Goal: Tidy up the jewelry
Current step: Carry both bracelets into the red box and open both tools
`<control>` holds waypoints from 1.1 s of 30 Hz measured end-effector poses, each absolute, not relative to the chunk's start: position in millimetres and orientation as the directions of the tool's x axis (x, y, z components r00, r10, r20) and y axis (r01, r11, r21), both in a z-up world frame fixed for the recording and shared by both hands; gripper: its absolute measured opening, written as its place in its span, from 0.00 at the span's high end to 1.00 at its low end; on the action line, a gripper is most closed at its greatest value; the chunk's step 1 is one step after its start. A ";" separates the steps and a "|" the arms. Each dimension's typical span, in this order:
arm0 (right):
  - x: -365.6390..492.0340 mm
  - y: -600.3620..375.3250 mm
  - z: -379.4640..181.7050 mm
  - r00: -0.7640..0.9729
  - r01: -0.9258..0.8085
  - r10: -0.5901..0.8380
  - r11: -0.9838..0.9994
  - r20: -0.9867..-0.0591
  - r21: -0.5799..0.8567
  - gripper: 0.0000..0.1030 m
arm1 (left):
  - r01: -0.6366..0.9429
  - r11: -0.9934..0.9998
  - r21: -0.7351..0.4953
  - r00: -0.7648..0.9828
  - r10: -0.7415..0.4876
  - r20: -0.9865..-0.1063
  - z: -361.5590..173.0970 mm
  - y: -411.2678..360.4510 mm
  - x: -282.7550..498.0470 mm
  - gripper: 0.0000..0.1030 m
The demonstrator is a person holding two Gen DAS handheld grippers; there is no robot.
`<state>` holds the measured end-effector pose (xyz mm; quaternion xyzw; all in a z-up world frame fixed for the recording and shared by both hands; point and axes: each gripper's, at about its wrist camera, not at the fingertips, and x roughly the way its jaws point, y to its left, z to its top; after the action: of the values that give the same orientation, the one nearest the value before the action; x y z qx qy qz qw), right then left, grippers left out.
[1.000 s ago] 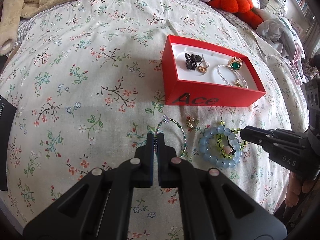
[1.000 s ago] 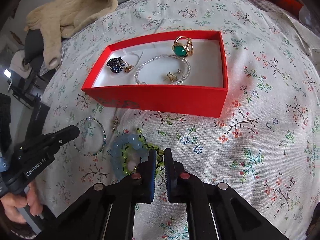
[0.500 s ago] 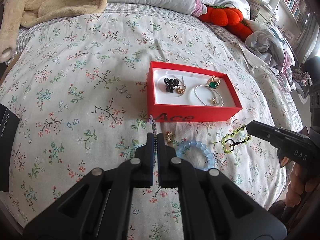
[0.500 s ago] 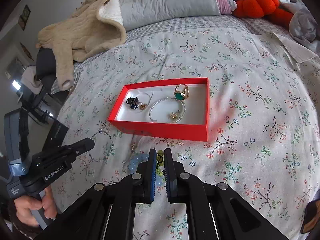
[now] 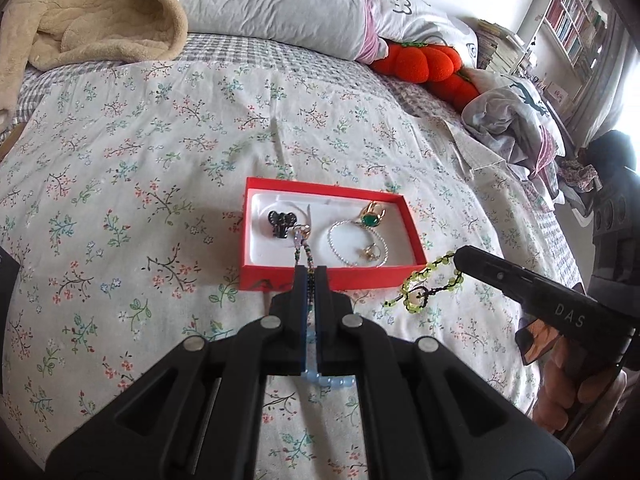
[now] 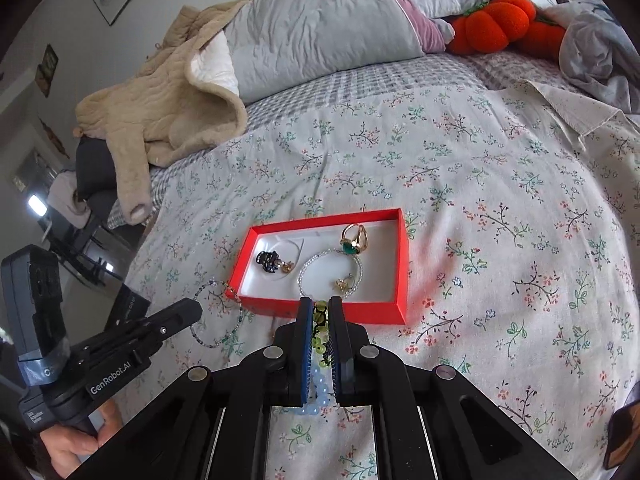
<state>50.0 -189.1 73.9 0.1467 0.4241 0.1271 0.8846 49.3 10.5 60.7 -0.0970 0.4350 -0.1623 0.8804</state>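
Observation:
A red box [image 5: 320,280] [image 6: 396,256] lies on the floral bedspread and holds a black charm [image 5: 280,222], a green-stone ring [image 5: 372,218], a silver bead bracelet [image 5: 356,246] and small gold pieces. My left gripper [image 5: 311,274] is shut on a thin multicolour bead bracelet [image 5: 302,246] [image 6: 218,320] and holds it raised in front of the box. My right gripper [image 6: 320,306] [image 5: 460,258] is shut on a green bead bracelet [image 5: 420,290] [image 6: 318,338], also lifted. A light blue bead bracelet [image 5: 328,380] [image 6: 316,394] lies on the bed below both.
A beige blanket [image 5: 88,12] and grey pillows [image 5: 280,0] lie at the head of the bed. Orange plush pumpkins [image 5: 424,62] and crumpled clothes [image 5: 516,120] are at the right. A dark card [image 6: 128,306] lies left of the box.
Both grippers have risen from the bed, each lifting its bracelet: the left the thin multicolour one, the right the green one. The blue bracelet stayed on the bed.

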 end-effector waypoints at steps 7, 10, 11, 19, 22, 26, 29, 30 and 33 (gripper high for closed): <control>61.0 -193.9 87.9 0.667 -0.095 0.338 0.922 -0.664 0.375 0.92 | 0.204 0.907 -0.368 0.588 -0.414 -0.695 58.6 -5.9 65.5 0.97; 66.3 -196.0 87.3 0.676 -0.085 0.330 0.923 -0.658 0.375 0.92 | 0.219 0.888 -0.405 0.578 -0.452 -0.679 55.5 -11.8 72.9 0.97; 68.3 -197.0 86.5 0.677 -0.082 0.328 0.923 -0.658 0.376 0.92 | 0.224 0.878 -0.422 0.575 -0.469 -0.670 54.6 -13.1 75.2 0.97; 81.2 -205.8 78.8 0.684 -0.056 0.308 0.926 -0.661 0.374 0.92 | 0.184 0.882 -0.434 0.576 -0.455 -0.679 34.9 -10.0 95.2 0.97; 87.4 -206.5 75.8 0.680 -0.049 0.312 0.922 -0.664 0.383 0.92 | 0.162 0.896 -0.413 0.577 -0.426 -0.697 28.3 -4.0 99.5 0.97; 96.5 -200.8 71.9 0.676 -0.054 0.322 0.919 -0.663 0.392 0.92 | 0.148 0.921 -0.361 0.584 -0.376 -0.719 21.2 0.3 102.5 0.97; 103.2 -192.1 68.1 0.659 -0.075 0.358 0.906 -0.661 0.416 0.92 | 0.144 0.927 -0.345 0.590 -0.361 -0.723 20.3 3.1 103.3 0.97; 104.6 -188.6 67.2 0.652 -0.087 0.376 0.900 -0.658 0.428 0.92 | 0.146 0.928 -0.341 0.592 -0.359 -0.722 20.5 3.7 103.2 0.97; 107.7 -179.7 62.2 0.628 -0.114 0.421 0.882 -0.655 0.457 0.92 | 0.157 0.933 -0.325 0.598 -0.352 -0.720 21.9 2.6 101.9 0.96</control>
<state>107.7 -179.7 62.2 0.1896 0.4036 0.1516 0.8821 101.9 2.6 21.9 -0.1145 0.4246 -0.1435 0.8866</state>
